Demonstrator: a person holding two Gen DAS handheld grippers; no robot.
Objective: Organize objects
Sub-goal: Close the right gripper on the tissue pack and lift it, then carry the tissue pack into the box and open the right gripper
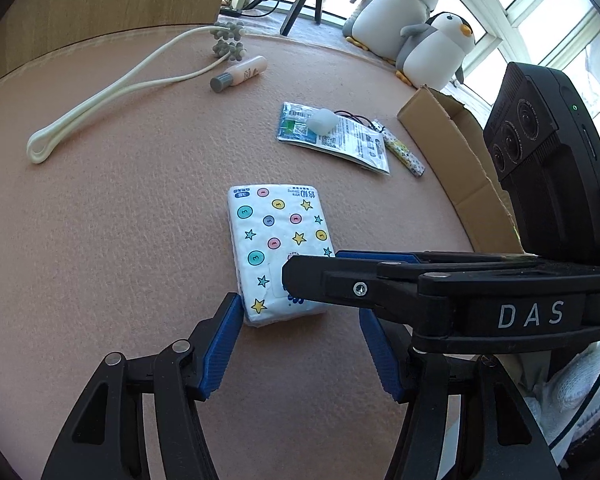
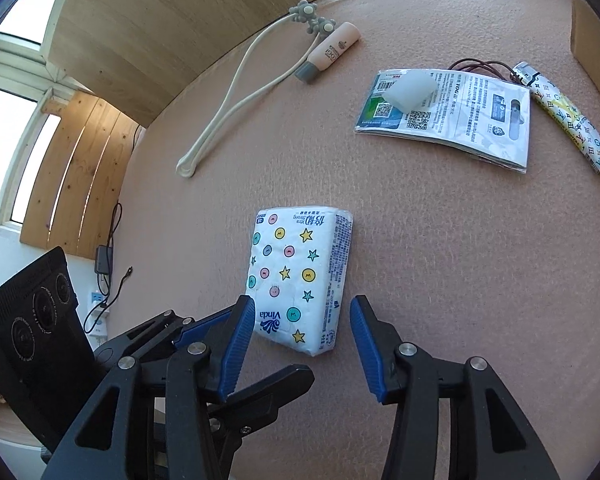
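Note:
A white tissue pack (image 1: 280, 248) printed with coloured dots and stars lies flat on the pink felt mat (image 1: 120, 220). My left gripper (image 1: 300, 332) is open, and the pack's near end sits between its blue pads, the left pad at the pack's corner. My right gripper (image 2: 302, 336) is also open and straddles the near end of the same tissue pack (image 2: 296, 276) from another angle. In the left wrist view its black finger (image 1: 300, 280) crosses over the pack's near right corner. Neither gripper holds anything.
Farther back lie a cream massager with grey balls (image 1: 112, 92), a small tube (image 1: 242, 73), a flat printed packet (image 1: 340, 136) with a white lump (image 1: 323, 120) on it, and a patterned stick (image 1: 404, 152). An open cardboard box (image 1: 460, 152) stands right; two penguin plush toys (image 1: 400, 4) sit behind.

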